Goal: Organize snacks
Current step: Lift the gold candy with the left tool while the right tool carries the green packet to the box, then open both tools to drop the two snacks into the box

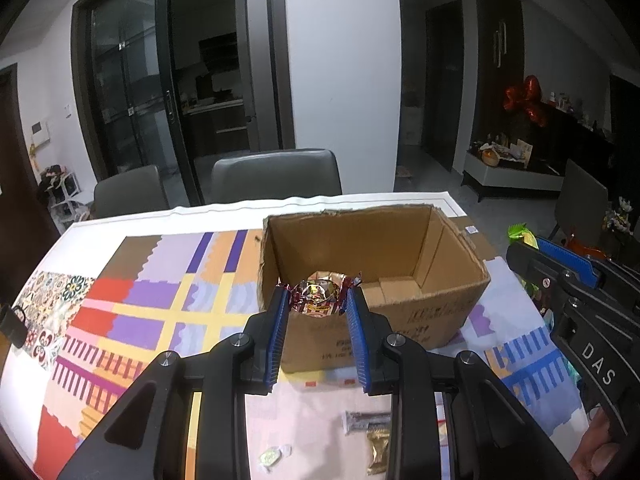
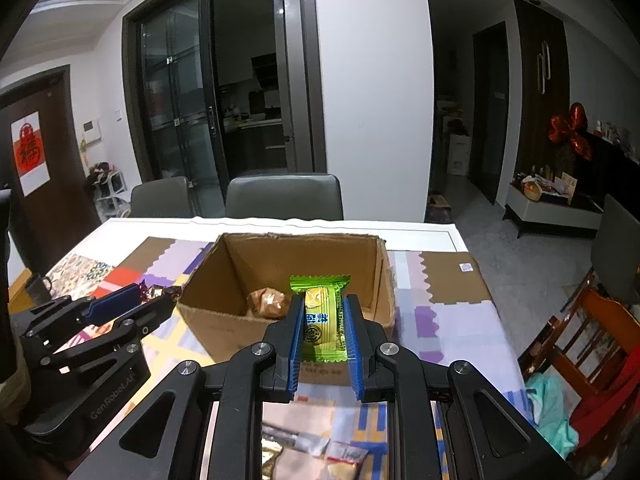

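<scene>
An open cardboard box (image 1: 448,308) (image 2: 208,320) stands on the patterned tablecloth. My left gripper (image 1: 318,300) (image 2: 156,294) is shut on a dark red foil-wrapped candy (image 1: 318,298), held in front of the box's near wall. My right gripper (image 2: 322,308) (image 1: 560,256) is shut on a green and yellow snack packet (image 2: 322,316), held upright before the near rim of the box. A brownish wrapped snack (image 2: 268,302) lies inside the box. Loose snacks lie on the cloth below: a silver bar (image 1: 366,420), a gold packet (image 1: 378,448) and a small pale candy (image 1: 274,456).
Two grey chairs (image 1: 276,174) (image 2: 284,196) stand at the far side of the table. A dark mug (image 2: 38,286) sits at the table's left edge. A wooden chair (image 2: 592,336) stands to the right. More wrapped snacks (image 2: 308,456) lie under my right gripper.
</scene>
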A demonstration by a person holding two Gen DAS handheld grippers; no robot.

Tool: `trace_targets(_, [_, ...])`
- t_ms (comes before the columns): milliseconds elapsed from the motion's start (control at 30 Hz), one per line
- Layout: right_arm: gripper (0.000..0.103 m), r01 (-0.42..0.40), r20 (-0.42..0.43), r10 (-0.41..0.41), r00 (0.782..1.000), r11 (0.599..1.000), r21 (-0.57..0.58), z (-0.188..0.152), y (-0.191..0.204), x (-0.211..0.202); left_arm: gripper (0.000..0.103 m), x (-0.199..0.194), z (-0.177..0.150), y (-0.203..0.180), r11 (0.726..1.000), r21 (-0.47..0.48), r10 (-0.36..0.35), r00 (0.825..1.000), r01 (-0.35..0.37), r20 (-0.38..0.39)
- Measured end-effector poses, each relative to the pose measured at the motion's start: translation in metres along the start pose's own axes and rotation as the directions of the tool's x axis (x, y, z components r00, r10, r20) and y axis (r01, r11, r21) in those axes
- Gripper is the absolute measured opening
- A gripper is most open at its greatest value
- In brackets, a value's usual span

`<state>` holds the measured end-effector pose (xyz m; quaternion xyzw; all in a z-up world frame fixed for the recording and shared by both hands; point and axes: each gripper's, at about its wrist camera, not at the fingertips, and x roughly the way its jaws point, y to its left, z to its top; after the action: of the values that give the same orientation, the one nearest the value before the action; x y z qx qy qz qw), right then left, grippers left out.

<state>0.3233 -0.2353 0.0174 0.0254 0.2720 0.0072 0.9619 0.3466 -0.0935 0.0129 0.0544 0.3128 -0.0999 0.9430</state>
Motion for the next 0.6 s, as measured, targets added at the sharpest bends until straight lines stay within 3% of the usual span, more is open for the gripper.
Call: trace_targets(600, [0.021,0.019,0.035,-0.019,0.999,1.0,-0.006,0.038,-0.01,0.03,0.03,0.036,0.033,-0.004,0.999,0.021,-0.026,0.999,0.026,0.027])
